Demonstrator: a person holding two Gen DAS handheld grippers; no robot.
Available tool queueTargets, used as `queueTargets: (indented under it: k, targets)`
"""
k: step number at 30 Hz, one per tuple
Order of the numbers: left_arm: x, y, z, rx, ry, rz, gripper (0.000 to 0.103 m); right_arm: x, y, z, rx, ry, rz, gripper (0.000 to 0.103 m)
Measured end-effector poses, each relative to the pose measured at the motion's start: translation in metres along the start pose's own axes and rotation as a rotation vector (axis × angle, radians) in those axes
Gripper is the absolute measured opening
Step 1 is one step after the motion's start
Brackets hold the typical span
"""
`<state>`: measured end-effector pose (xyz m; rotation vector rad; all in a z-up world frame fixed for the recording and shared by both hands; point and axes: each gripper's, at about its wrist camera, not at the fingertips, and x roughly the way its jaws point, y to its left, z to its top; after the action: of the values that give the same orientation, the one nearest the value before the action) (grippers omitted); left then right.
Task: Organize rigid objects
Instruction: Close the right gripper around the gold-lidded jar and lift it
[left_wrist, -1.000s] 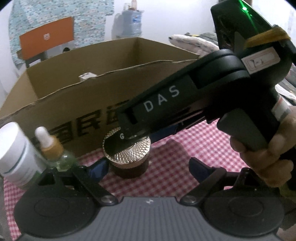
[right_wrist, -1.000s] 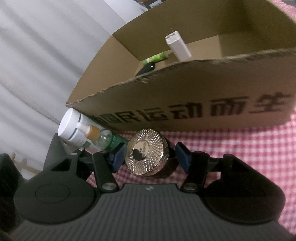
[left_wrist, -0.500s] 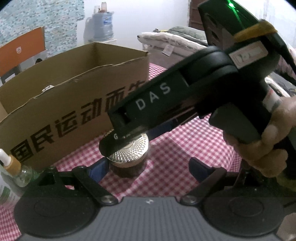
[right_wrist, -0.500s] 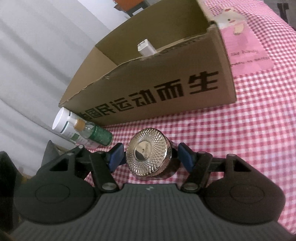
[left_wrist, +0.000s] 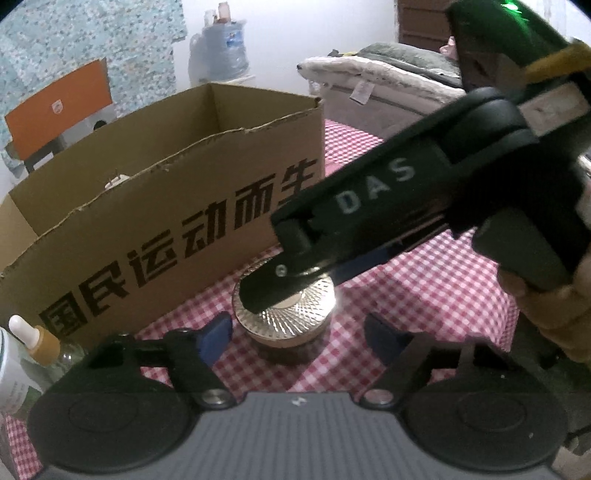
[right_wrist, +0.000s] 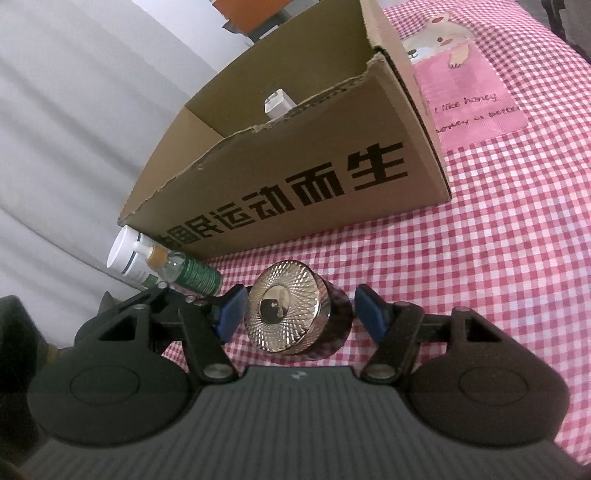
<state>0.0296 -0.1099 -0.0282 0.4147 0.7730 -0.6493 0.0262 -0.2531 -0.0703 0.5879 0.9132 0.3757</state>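
Though unseen leftward, bear patch (right_wrist: 465, 88) rightward

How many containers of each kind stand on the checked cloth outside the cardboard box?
Jar with gold lid: 1
Dropper bottle: 1
White tub or bottle: 1
Total: 3
The white item in the cardboard box is not counted.
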Motion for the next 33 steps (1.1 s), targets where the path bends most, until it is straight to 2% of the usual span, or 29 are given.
queueTargets:
  k: [7,18,33]
  targets:
    - [0.005,0.008,0.004,-0.047,0.012,0.014,0.058,0.0,-0.003,-0.001,0.022,-0.004,0.016,0.054]
    - [-0.005,0.011,0.001,-0.096,0.036,0.0,0.057,-0.003,0.001,-0.006,0.022,0.004,0.017,0.052]
    - [0.002,0.008,0.005,-0.101,0.055,0.005,0.058,-0.001,0.001,-0.006,0.026,0.011,0.018,0.054]
